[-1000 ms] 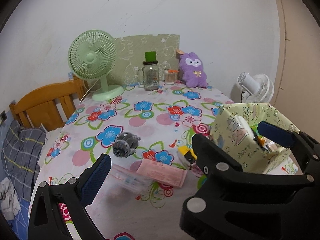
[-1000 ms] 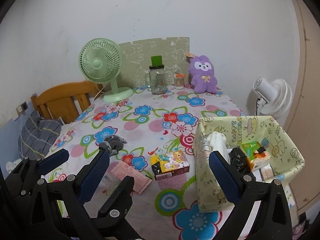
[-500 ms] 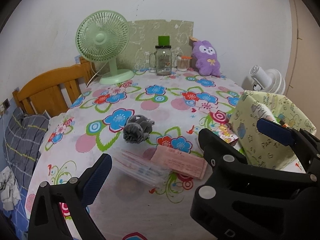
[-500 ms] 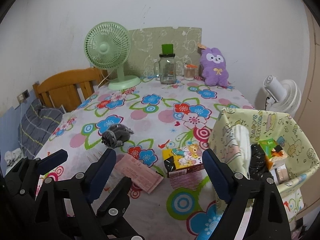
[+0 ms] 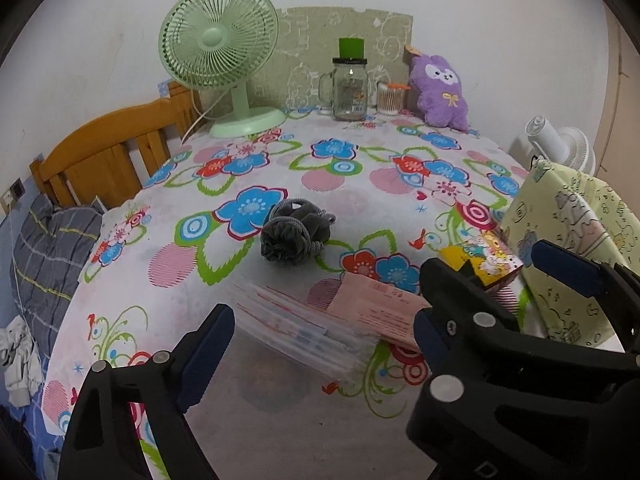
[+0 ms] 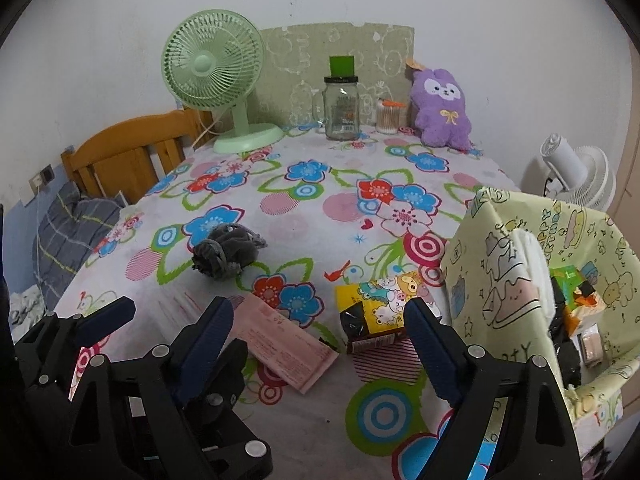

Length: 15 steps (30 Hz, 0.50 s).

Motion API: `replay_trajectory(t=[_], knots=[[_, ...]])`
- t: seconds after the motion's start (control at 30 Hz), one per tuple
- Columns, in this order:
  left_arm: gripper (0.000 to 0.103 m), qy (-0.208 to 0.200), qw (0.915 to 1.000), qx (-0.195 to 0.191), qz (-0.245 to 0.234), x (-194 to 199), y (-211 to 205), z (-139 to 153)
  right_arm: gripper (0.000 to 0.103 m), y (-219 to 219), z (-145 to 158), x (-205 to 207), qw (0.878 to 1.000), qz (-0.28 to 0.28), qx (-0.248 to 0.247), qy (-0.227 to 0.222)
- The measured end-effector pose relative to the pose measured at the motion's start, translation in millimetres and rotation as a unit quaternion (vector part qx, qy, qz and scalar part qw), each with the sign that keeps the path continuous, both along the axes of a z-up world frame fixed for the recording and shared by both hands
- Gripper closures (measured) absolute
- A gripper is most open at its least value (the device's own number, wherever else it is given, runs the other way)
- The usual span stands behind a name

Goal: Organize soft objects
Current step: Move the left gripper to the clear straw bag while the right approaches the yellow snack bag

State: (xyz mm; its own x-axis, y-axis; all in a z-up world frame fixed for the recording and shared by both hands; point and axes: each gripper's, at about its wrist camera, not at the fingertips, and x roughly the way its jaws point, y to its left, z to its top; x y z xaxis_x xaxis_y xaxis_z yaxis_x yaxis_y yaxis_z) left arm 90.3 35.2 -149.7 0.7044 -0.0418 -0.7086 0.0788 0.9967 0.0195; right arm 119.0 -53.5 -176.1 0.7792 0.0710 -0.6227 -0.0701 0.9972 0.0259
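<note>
**Flowered desk, both claws wide over the clutter**

A flowered cloth covers the desk [image 6: 320, 216] against a white wall. Nearest, the left claw [image 5: 384, 304] is closing with nothing gripped, above a clear packet [image 5: 304, 332]. The right claw [image 6: 320, 340] gapes empty over a pink packet [image 6: 284, 344] and a cartoon pack [image 6: 384, 312]. A cloth bin [image 6: 500, 280] stands at the right edge. Further back lies a grey scrunchie [image 5: 294, 236]. At the wall stand a fan [image 5: 220, 48], a jar [image 5: 350, 88] and a purple plush [image 5: 440, 88].
</note>
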Motion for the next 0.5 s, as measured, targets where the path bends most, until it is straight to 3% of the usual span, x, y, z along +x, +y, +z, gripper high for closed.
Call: replay_trajectory(t=[0.3, 0.4, 0.5], knots=[[0.015, 0.016, 0.9998, -0.004, 0.011, 19, 2, -9, 0.014, -4, -11, 20, 0.999, -0.041, 0.006, 0.010], [0.023, 0.025, 0.9995, -0.002, 0.017, 25, 2, -13, 0.014, -5, -15, 26, 0.998, -0.052, 0.011, 0.015], [0.023, 0.026, 0.9996, 0.001, 0.014, 29, -1, -15, 0.014, -7, -20, 33, 0.997, -0.067, 0.020, 0.024]])
